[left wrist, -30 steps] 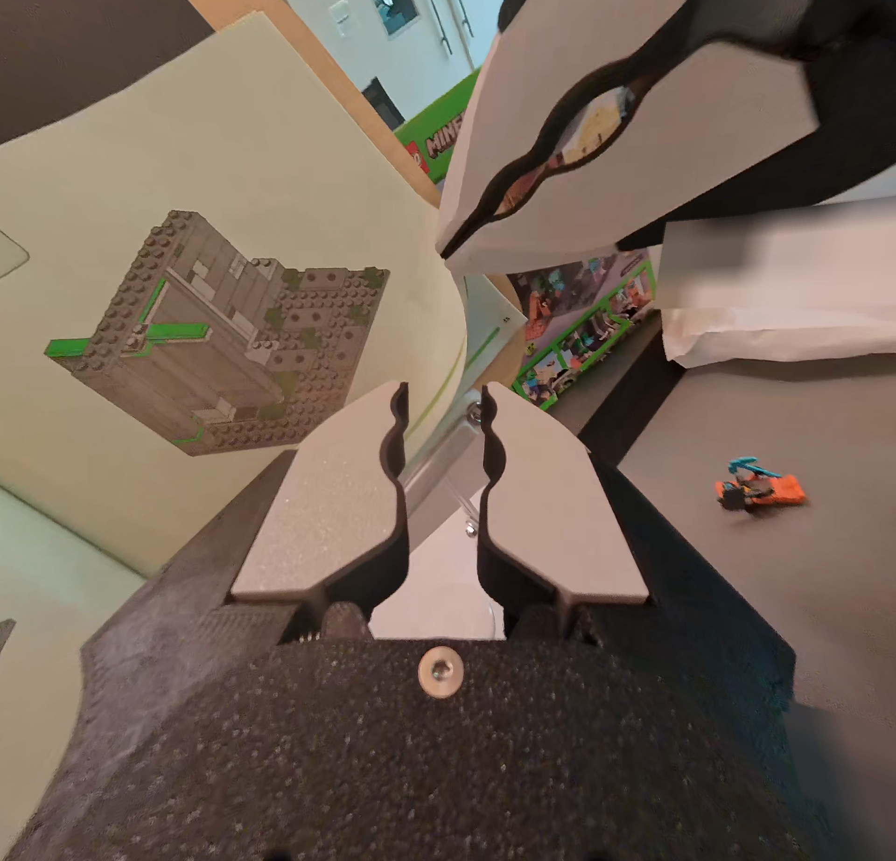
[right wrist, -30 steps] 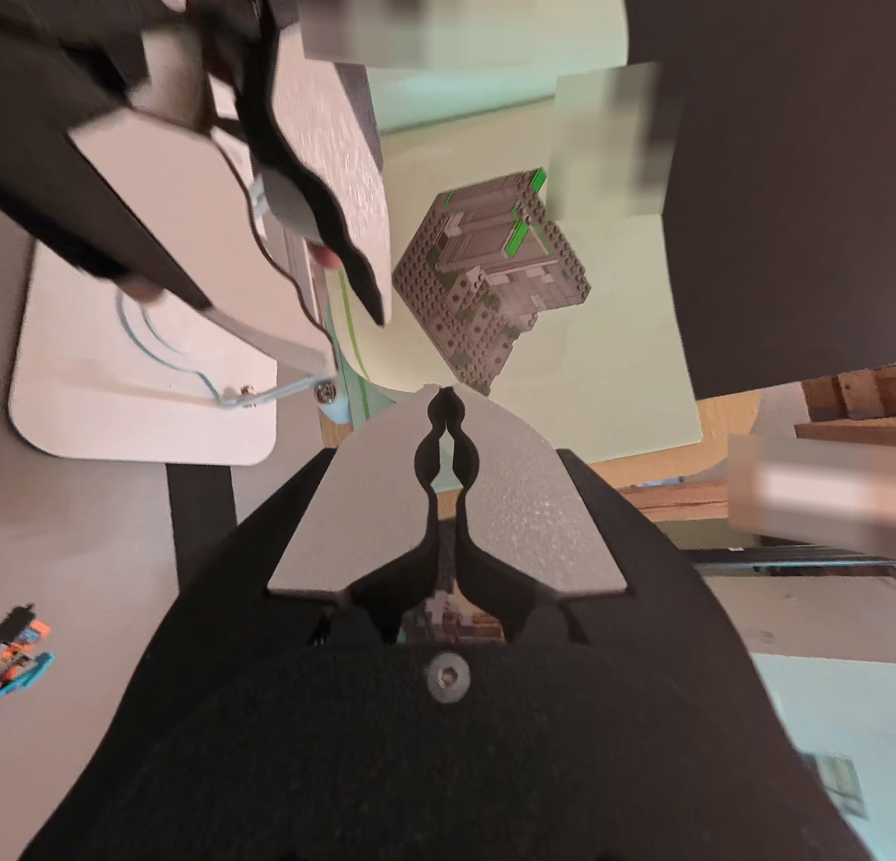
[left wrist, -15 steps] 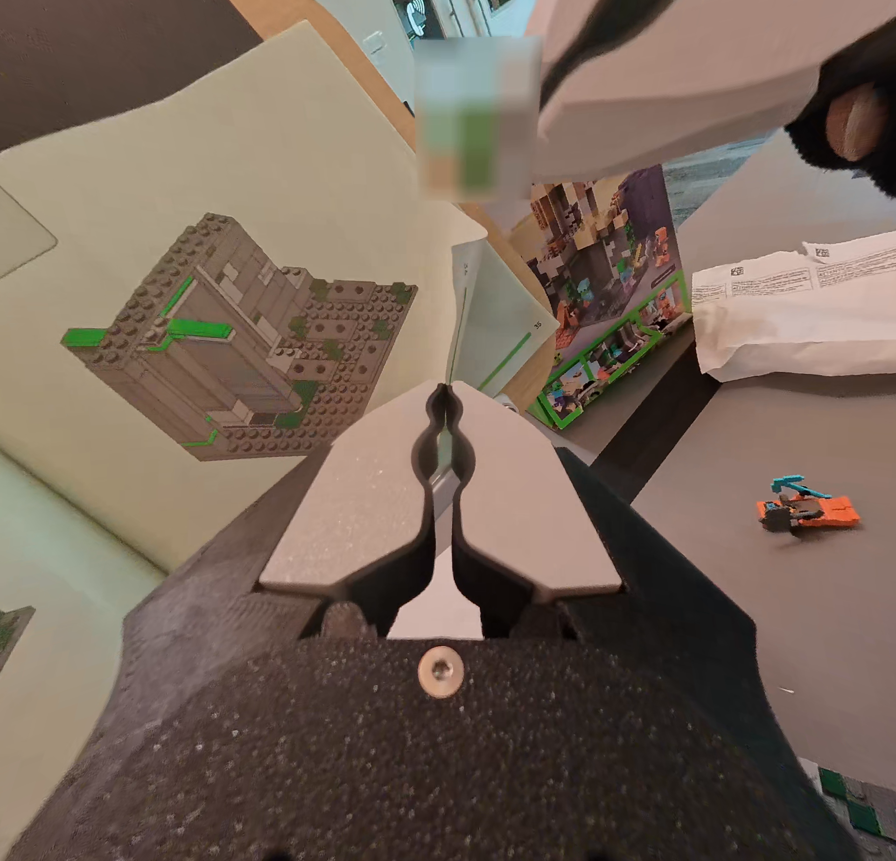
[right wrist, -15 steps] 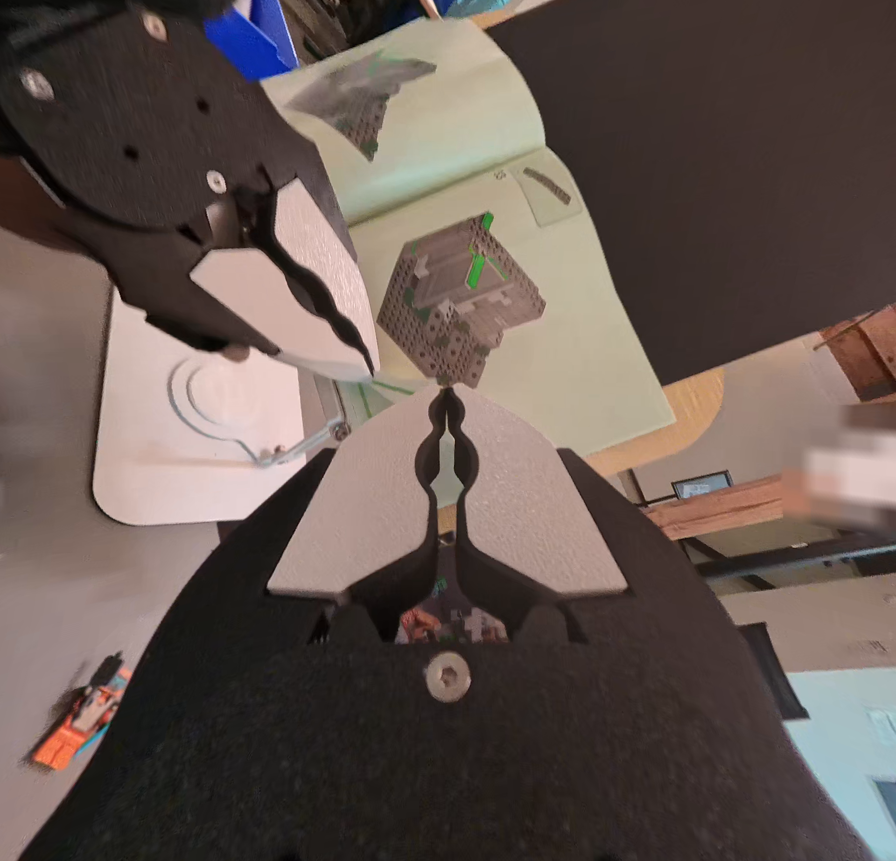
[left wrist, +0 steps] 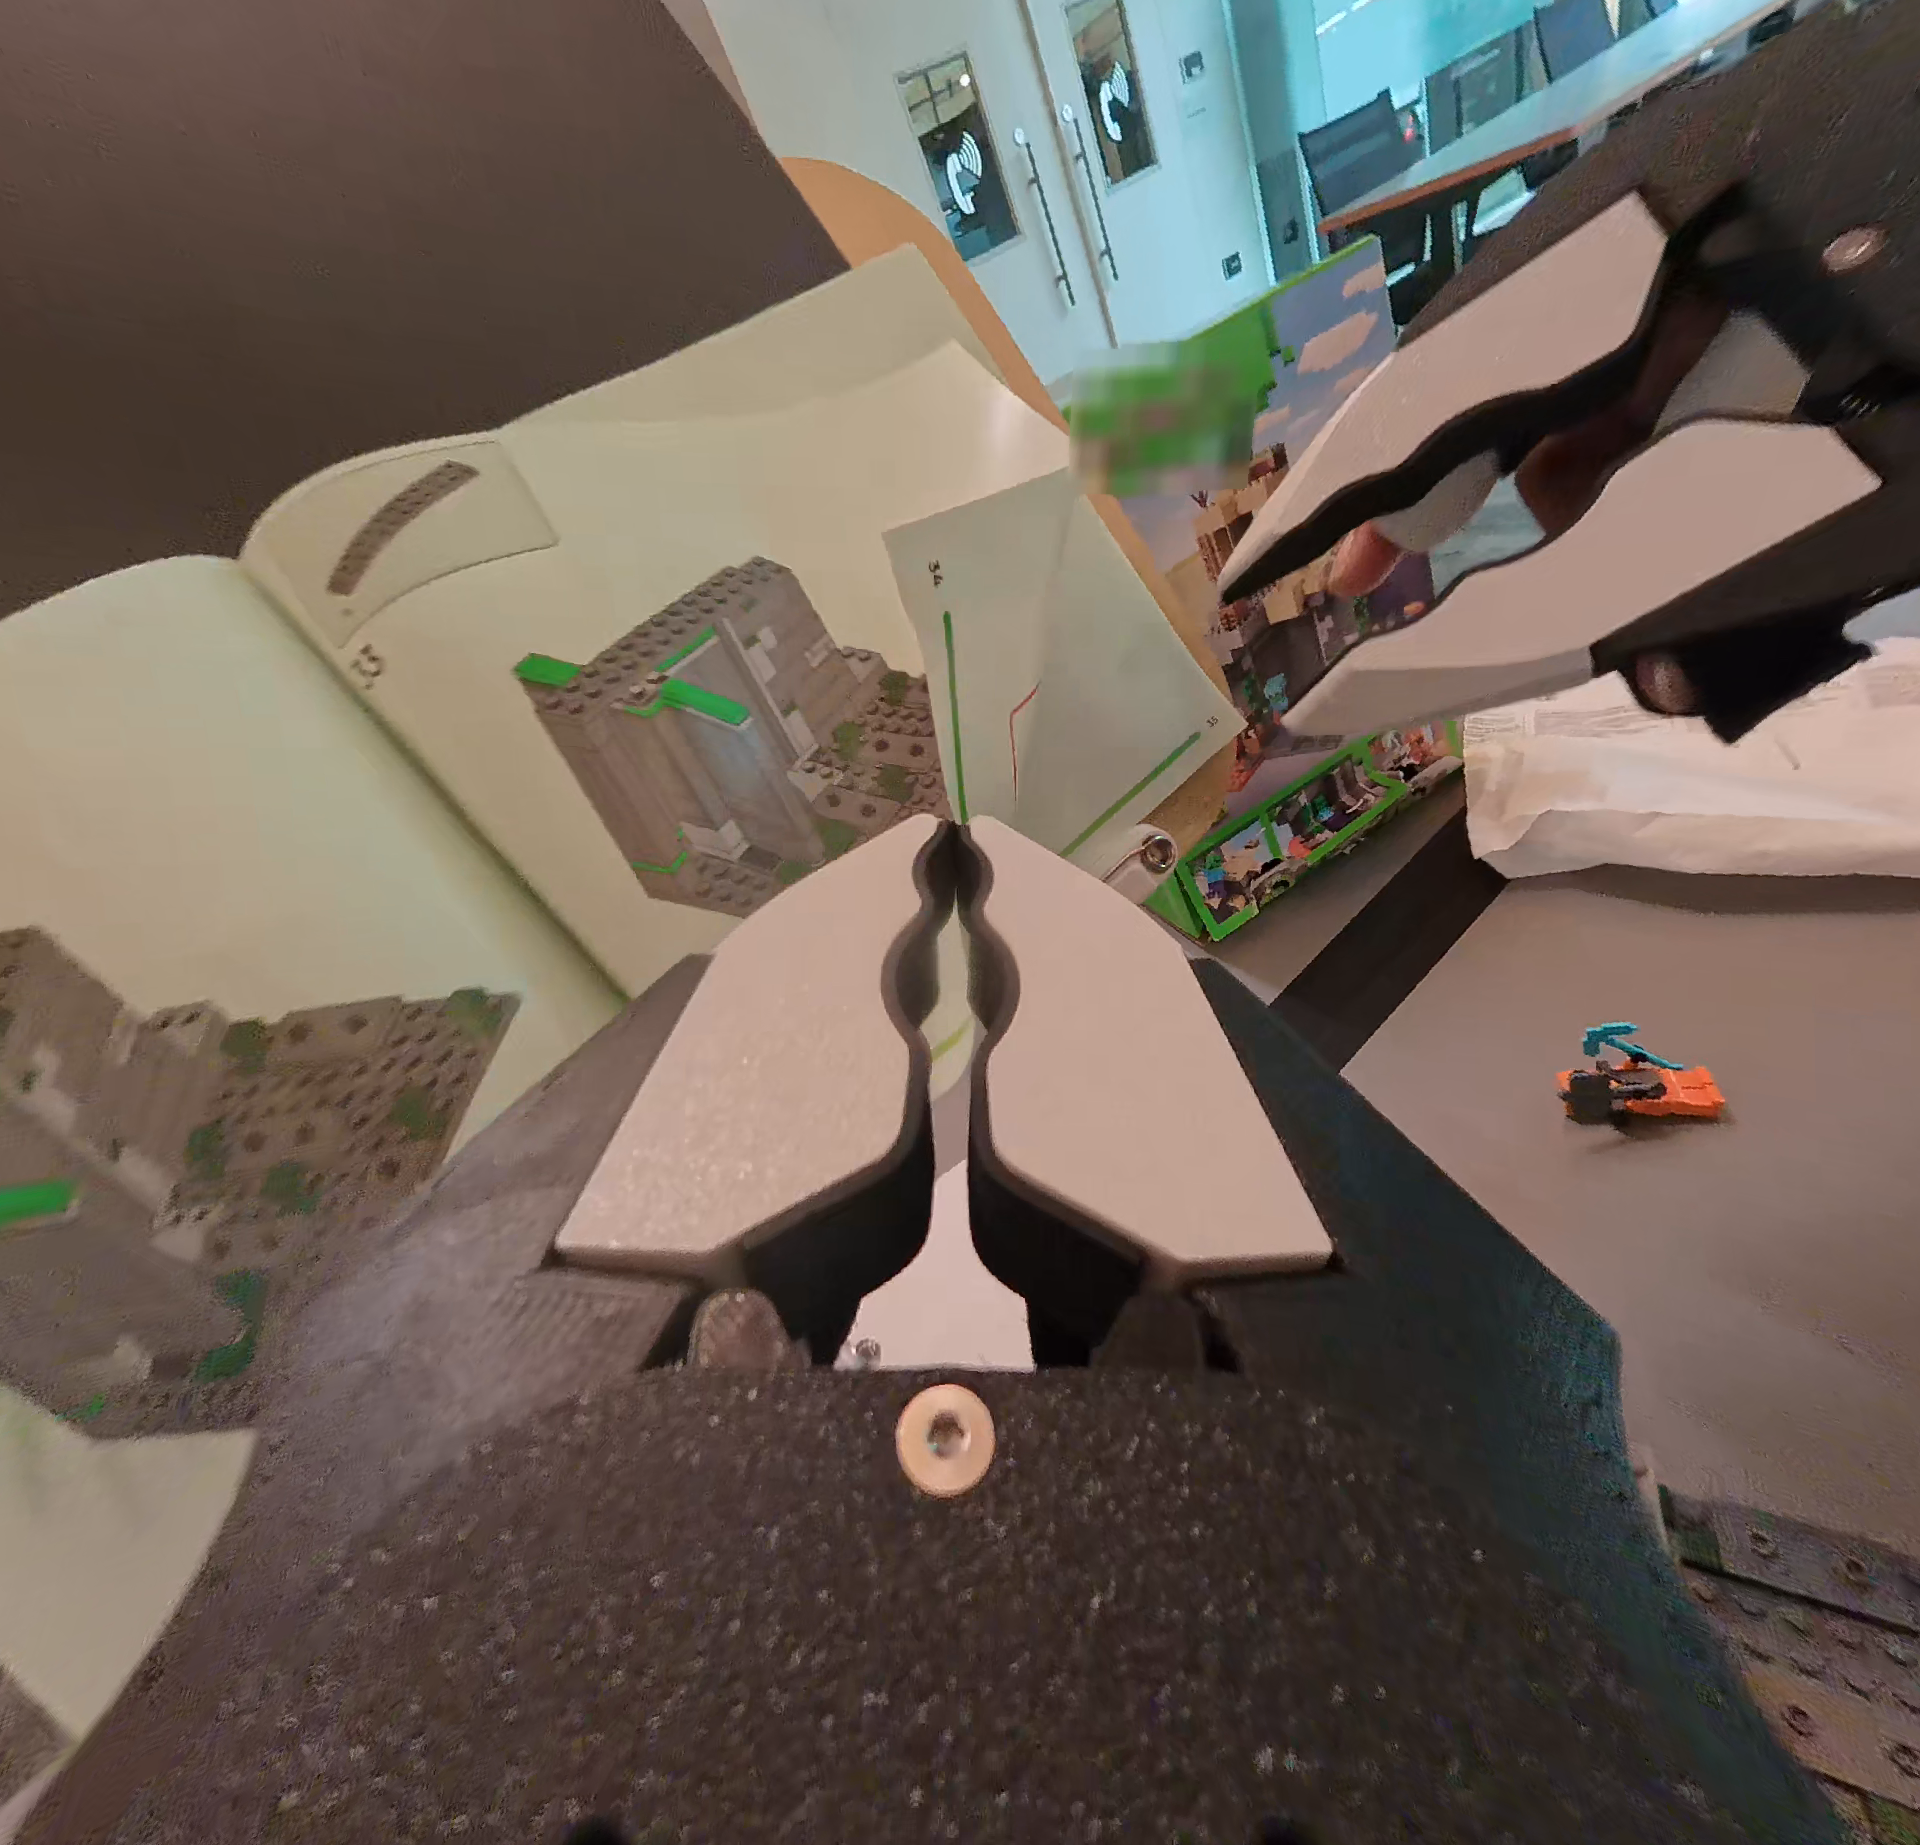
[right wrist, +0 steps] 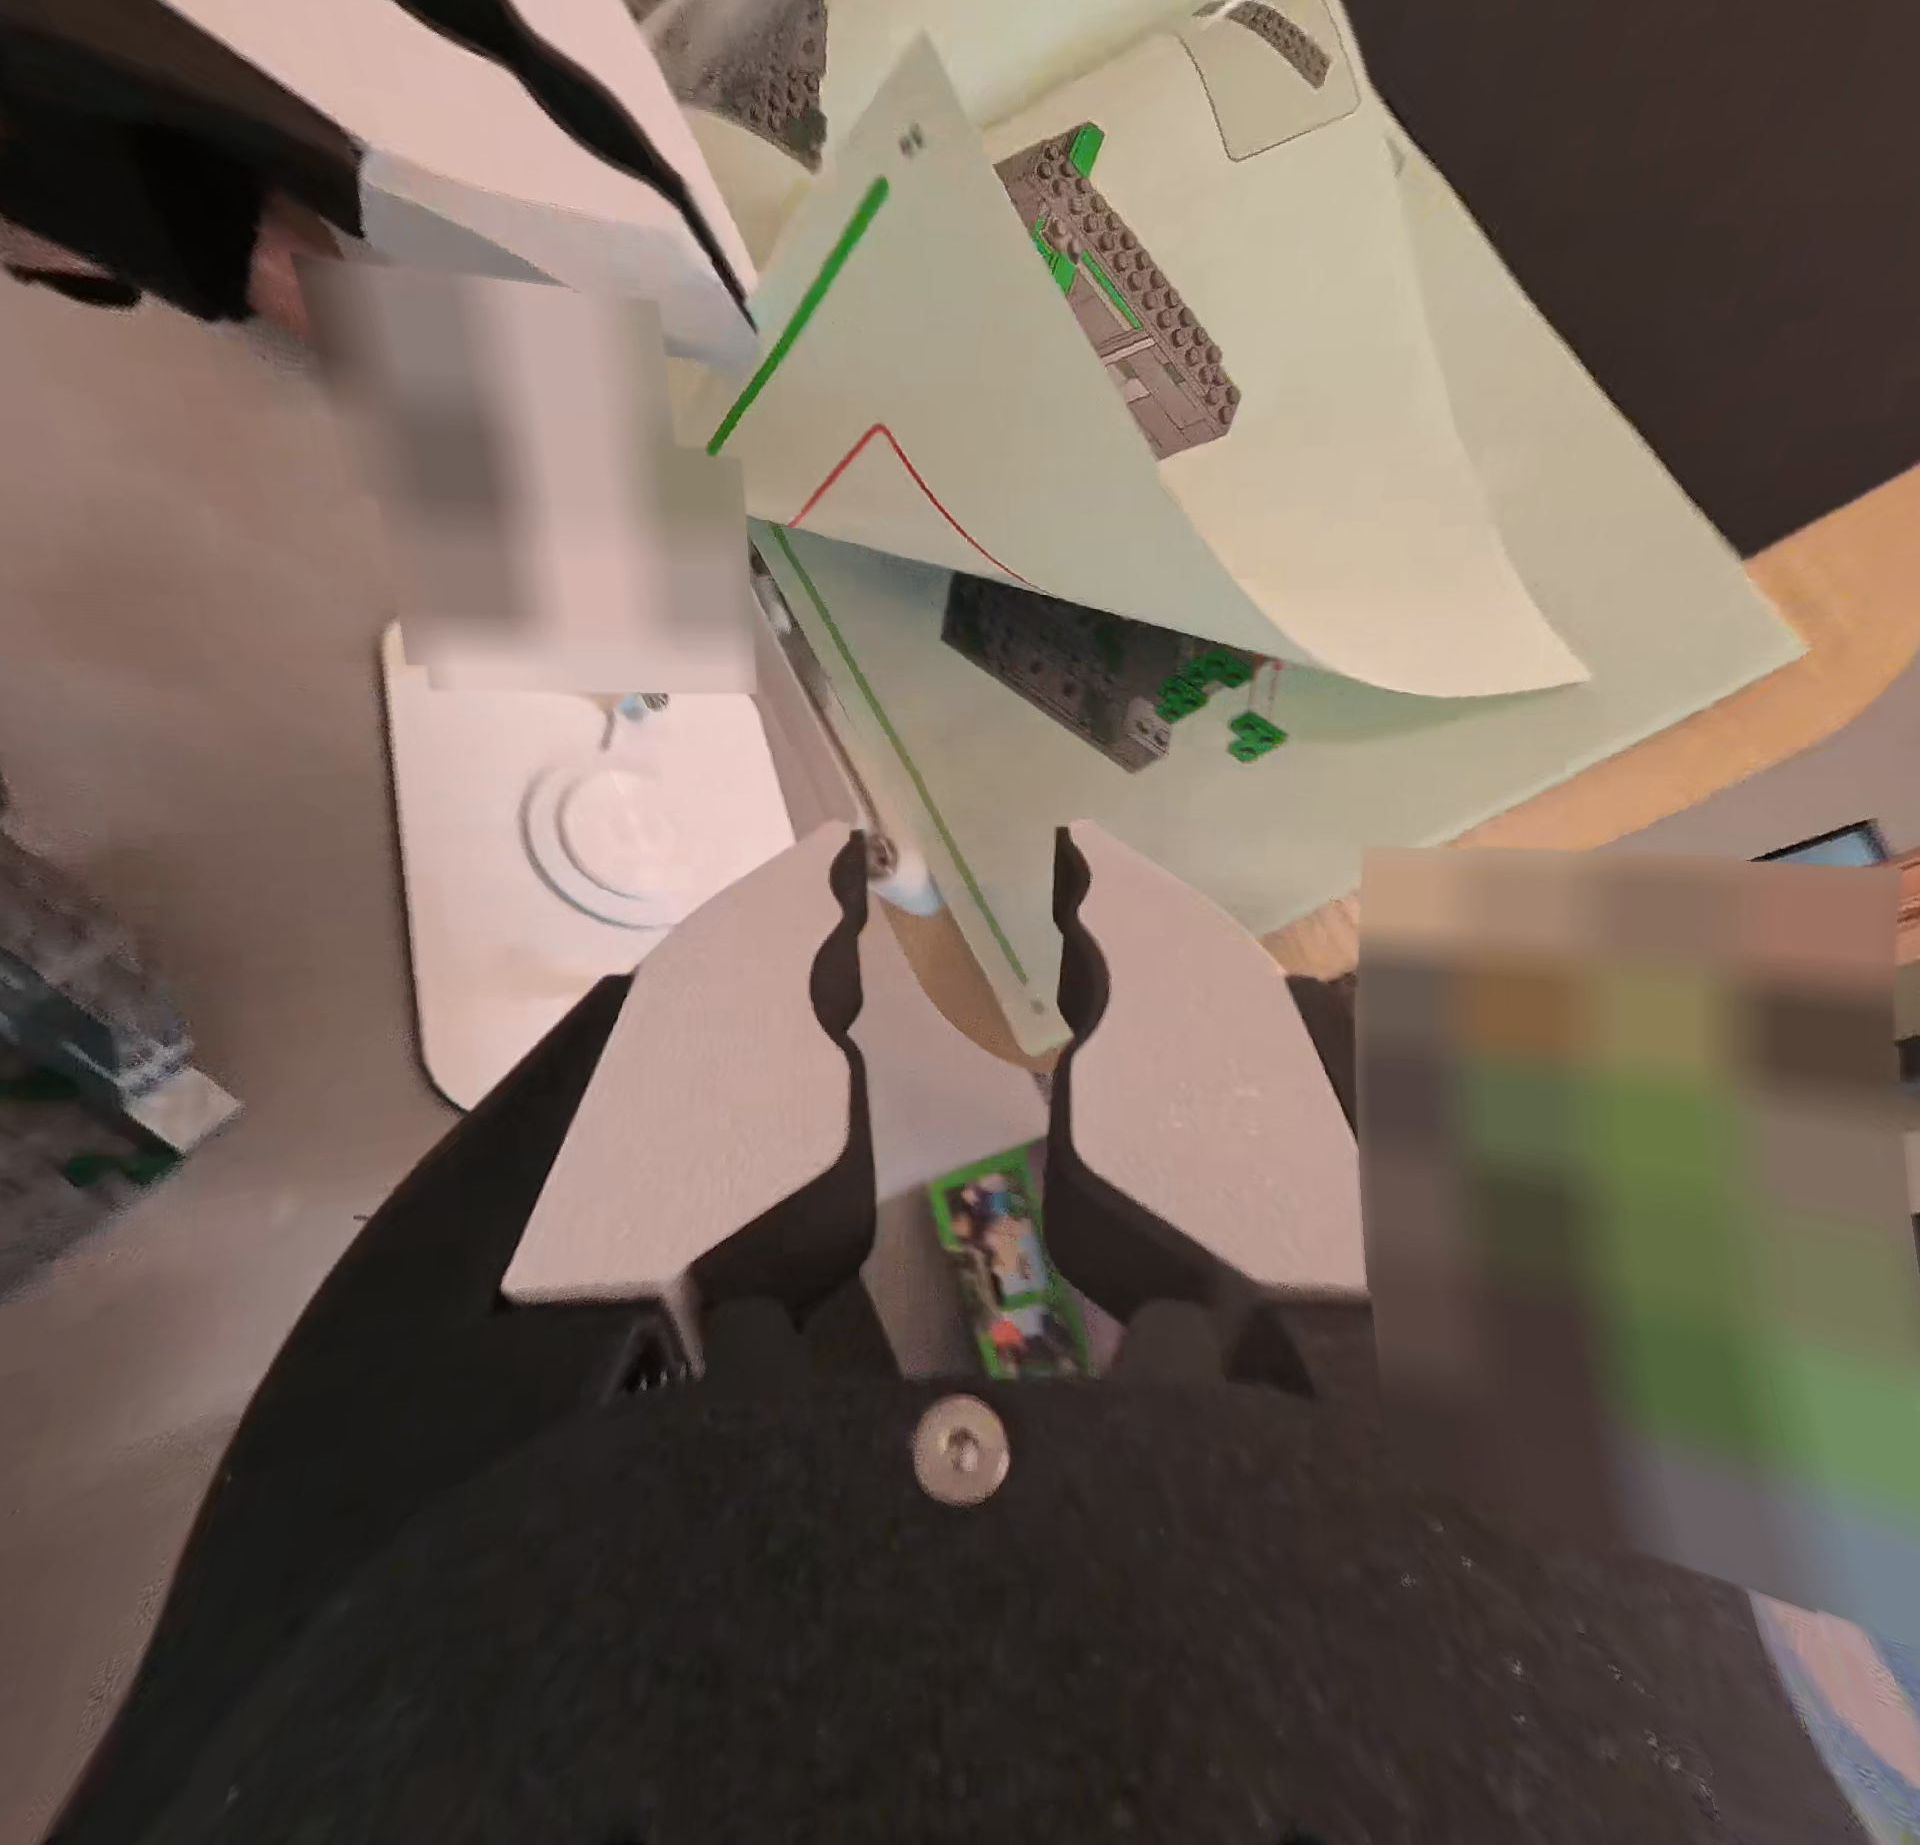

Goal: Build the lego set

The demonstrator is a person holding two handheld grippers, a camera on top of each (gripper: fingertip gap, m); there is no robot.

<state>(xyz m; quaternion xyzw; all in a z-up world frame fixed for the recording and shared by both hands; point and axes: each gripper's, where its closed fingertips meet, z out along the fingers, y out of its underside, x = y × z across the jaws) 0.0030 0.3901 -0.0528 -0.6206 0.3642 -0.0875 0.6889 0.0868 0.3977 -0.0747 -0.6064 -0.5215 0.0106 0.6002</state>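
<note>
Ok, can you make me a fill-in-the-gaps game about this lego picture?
1. The left gripper has its jaws shut on one ___ of the instruction booklet.
2. The right gripper has its jaws ___.
3. The little lego piece lying on the grey table is mostly ___.

Missing words: page; open; orange.
</note>
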